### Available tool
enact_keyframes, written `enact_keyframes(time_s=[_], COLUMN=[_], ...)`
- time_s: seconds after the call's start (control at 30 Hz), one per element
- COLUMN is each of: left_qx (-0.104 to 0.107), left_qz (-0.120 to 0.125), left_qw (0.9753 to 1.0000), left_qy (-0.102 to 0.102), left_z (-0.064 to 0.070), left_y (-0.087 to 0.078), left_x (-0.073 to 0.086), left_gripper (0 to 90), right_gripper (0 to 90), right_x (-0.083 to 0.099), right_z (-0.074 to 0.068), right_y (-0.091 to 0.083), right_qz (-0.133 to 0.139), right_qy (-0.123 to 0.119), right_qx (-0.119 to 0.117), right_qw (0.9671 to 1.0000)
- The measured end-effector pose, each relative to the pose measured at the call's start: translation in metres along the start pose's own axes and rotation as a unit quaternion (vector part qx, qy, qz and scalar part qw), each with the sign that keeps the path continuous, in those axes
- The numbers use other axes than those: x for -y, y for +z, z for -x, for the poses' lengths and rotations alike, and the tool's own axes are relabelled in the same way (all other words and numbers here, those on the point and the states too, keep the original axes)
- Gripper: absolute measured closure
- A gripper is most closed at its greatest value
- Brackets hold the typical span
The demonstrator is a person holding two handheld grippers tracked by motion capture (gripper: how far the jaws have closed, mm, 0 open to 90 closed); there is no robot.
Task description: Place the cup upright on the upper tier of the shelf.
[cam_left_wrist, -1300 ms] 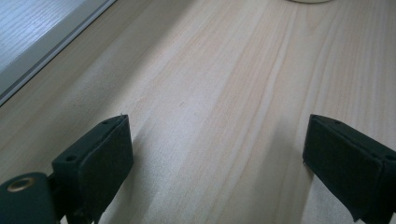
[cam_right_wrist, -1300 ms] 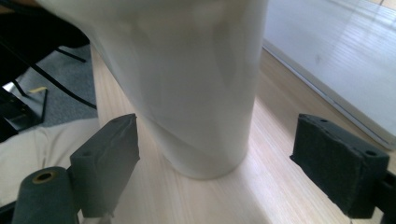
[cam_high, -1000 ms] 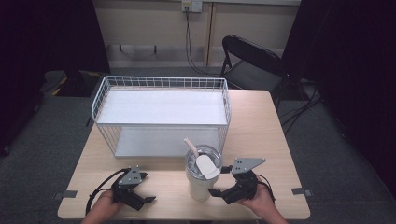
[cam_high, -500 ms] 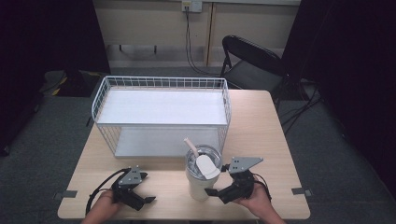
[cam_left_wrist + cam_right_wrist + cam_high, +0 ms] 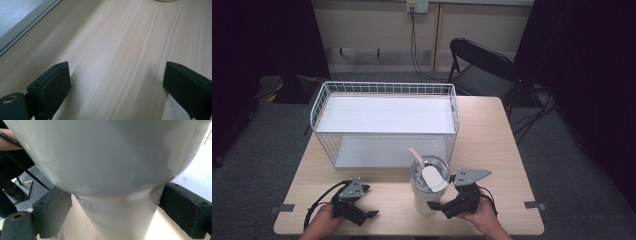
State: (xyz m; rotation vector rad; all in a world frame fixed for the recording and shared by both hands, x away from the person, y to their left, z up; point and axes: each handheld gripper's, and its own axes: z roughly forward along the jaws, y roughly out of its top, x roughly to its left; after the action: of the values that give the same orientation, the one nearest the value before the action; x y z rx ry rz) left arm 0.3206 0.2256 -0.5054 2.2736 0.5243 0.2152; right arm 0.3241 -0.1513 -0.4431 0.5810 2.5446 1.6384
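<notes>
Tumbler [image 5: 428, 185] stands near the front edge of the desk [image 5: 492, 135], right of centre, just before the wire basket [image 5: 384, 117]; clear lid and white straw [image 5: 416, 156] on top. High view: right gripper [image 5: 447, 207] is low beside the tumbler's base, jaws spread to either side of its narrow foot. Left gripper [image 5: 364, 216] rests toward the front left corner, well apart from the tumbler, jaws spread, nothing between them.

Left gripper view: bare wood grain between two wide-set pads [image 5: 51, 85]; edge of the basket's white floor [image 5: 20, 20] at upper left.

Right gripper view: tumbler [image 5: 117, 215] up close, wide body flaring above a slim tapered foot. Pads [image 5: 53, 212] stand either side of that foot, small gaps visible, not yet clamped. The high view cannot show these gaps.

Judgement: glossy, rigid wall, likely slippery; top-heavy if filled. Grip on the foot risks tipping; squeeze firmly, lift vertically.
</notes>
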Motion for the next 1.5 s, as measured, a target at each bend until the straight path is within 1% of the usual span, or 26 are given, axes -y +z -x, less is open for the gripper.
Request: enact_keyframes(time_s=[0.1, 0.4, 0.6, 0.73, 1.0, 1.2, 1.3, 1.5], left_qx=[0.0, 0.001, 0.001, 0.001, 0.001, 0.002, 0.001, 0.001], left_qz=[0.0, 0.0, 0.0, 0.0, 0.0, 0.001, 0.0, 0.0], left_qw=[1.0, 1.0, 1.0, 1.0, 1.0, 1.0, 1.0, 1.0], left_qy=[0.0, 0.0, 0.0, 0.0, 0.001, -0.001, 0.0, 0.0], left_z=[0.0, 0.0, 0.0, 0.0, 0.0, 0.001, 0.0, 0.0], left_y=[0.0, 0.0, 0.0, 0.0, 0.0, 0.001, 0.0, 0.0], left_x=[0.0, 0.0, 0.0, 0.0, 0.0, 0.0, 0.0, 0.0], left_gripper=[7.0, 6.5, 6.4, 6.3, 6.3, 6.2, 6.2, 6.2], right_gripper=[9.9, 8.3, 7.8, 7.4, 7.2, 7.0, 7.0, 7.0], right_x=[0.001, 0.003, 0.003, 0.004, 0.003, 0.003, 0.003, 0.003], right_z=[0.0, -0.001, -0.002, -0.001, 0.002, 0.001, 0.002, 0.001], right_y=[0.001, 0.009, 0.012, 0.014, 0.016, 0.019, 0.02, 0.021], right_qz=[0.002, 0.014, 0.017, 0.024, 0.025, 0.029, 0.032, 0.034], right_qy=[0.001, -0.009, -0.011, -0.012, -0.017, -0.019, -0.023, -0.021], right_qx=[-0.001, 0.01, 0.014, 0.008, 0.0, -0.002, -0.002, -0.002], right_qw=[1.0, 0.9998, 0.9997, 0.9996, 0.9995, 0.9994, 0.9992, 0.9992])
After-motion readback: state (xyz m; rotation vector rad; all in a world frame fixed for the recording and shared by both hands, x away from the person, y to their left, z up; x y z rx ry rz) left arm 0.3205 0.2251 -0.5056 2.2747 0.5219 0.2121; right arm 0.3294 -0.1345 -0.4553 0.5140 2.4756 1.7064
